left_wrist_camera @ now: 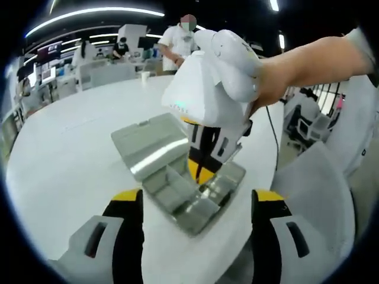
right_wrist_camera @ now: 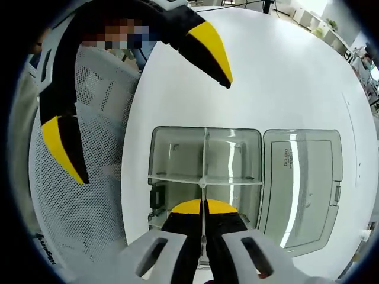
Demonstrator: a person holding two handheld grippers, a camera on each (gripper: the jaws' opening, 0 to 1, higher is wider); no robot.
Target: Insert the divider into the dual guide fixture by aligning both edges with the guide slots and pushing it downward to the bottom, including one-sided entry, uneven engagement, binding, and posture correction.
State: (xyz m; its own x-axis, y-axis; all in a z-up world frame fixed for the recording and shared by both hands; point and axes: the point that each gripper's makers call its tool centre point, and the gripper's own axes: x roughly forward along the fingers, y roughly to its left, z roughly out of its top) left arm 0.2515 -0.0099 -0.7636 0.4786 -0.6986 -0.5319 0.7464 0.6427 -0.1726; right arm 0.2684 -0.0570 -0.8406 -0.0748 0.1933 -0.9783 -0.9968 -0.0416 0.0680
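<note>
Left gripper view: left gripper spread wide near the round white table's edge, before a clear plastic compartment box with hinged lid open.

Right gripper view: right gripper pinched narrow on a thin clear divider, upright inside the box.

Bright overhead strip lights, glare on table (fisheye-warped edges), slight blur
</note>
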